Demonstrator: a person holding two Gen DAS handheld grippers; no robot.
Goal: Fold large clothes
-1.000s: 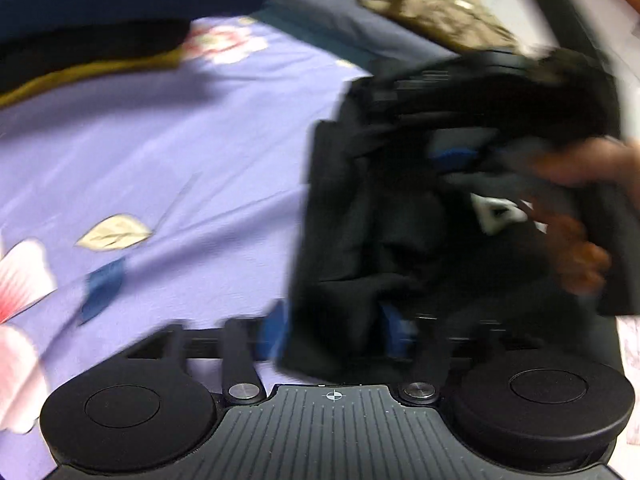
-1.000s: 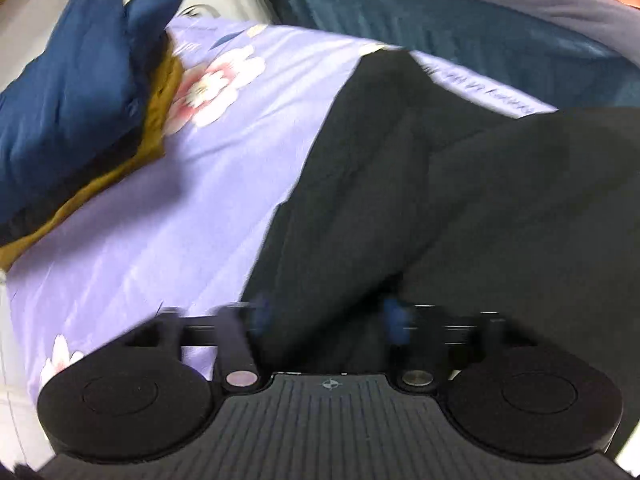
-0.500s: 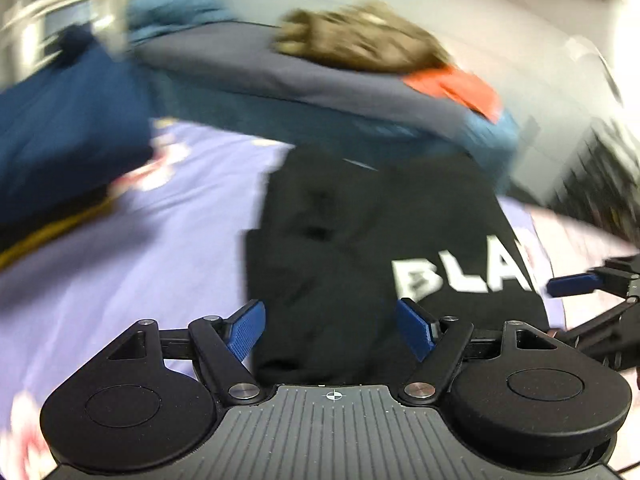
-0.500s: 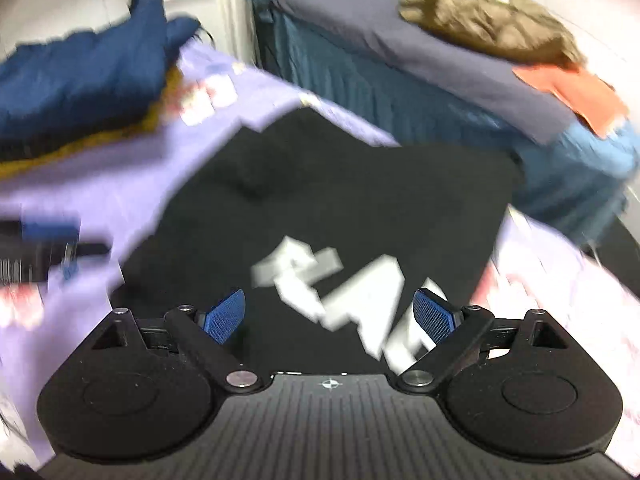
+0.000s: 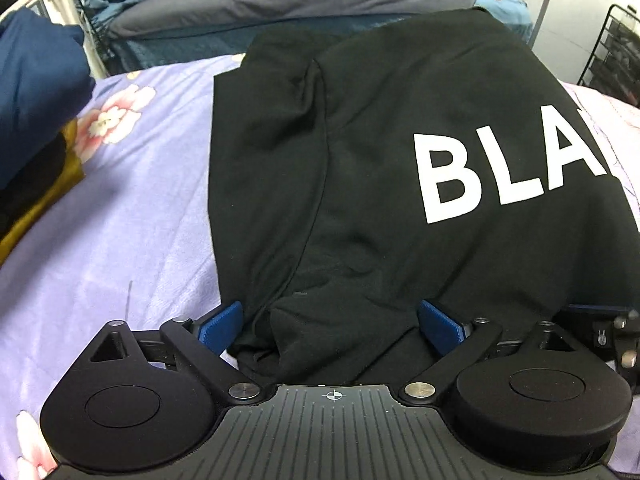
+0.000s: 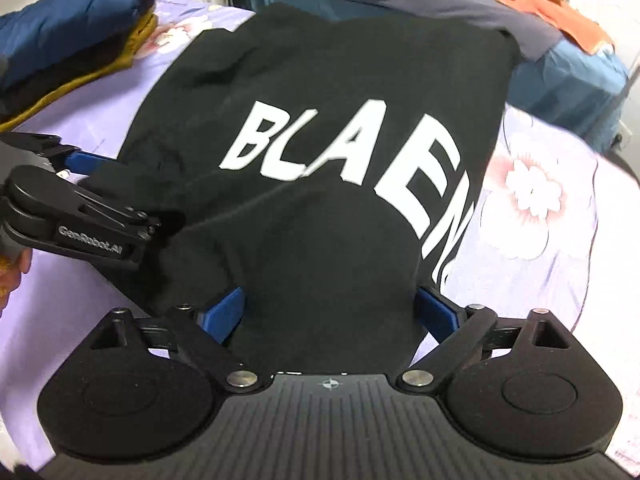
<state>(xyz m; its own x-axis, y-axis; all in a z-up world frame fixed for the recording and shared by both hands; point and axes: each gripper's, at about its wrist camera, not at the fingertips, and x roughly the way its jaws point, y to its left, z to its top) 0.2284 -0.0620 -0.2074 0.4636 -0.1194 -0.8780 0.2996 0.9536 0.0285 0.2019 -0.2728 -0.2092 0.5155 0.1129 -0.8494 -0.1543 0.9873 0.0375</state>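
**Black garment folded on purple bedspread, both tongs spread wide**

Black garment (image 5: 360, 184) lies folded on the purple floral bedspread (image 5: 120, 240); white block letters "BLA" face up in the left wrist view, more letters readable in the right wrist view (image 6: 340, 148), slightly blurred there. A seam or fold line runs down the left part of the cloth. Near edge of the fabric is bunched and wrinkled just ahead of both grippers.

Left gripper (image 5: 332, 320): jaws spread wide, blue pads at either side of the bunched near edge, not pinching it. Left pad sits just beside the cloth edge; whether it brushes the fabric, cannot tell. In the right wrist view the same tool (image 6: 120, 200) comes in from the left, fingers at the garment's left edge, a bit of a hand behind it at the frame edge.

Right gripper (image 6: 332, 316): jaws have just been opening and stand wide apart, the garment's near edge lying between the blue pads, unpressed. Its tip also shows at the right edge of the left wrist view.

Stack of folded clothes (image 5: 36, 92), navy on top with mustard and black below, sits on the bedspread left of the garment, well apart. Behind, another bed (image 5: 280, 0) with grey cover, an olive item and an orange cloth (image 6: 572, 20) on it. Wire rack (image 5: 616, 52) at far right.
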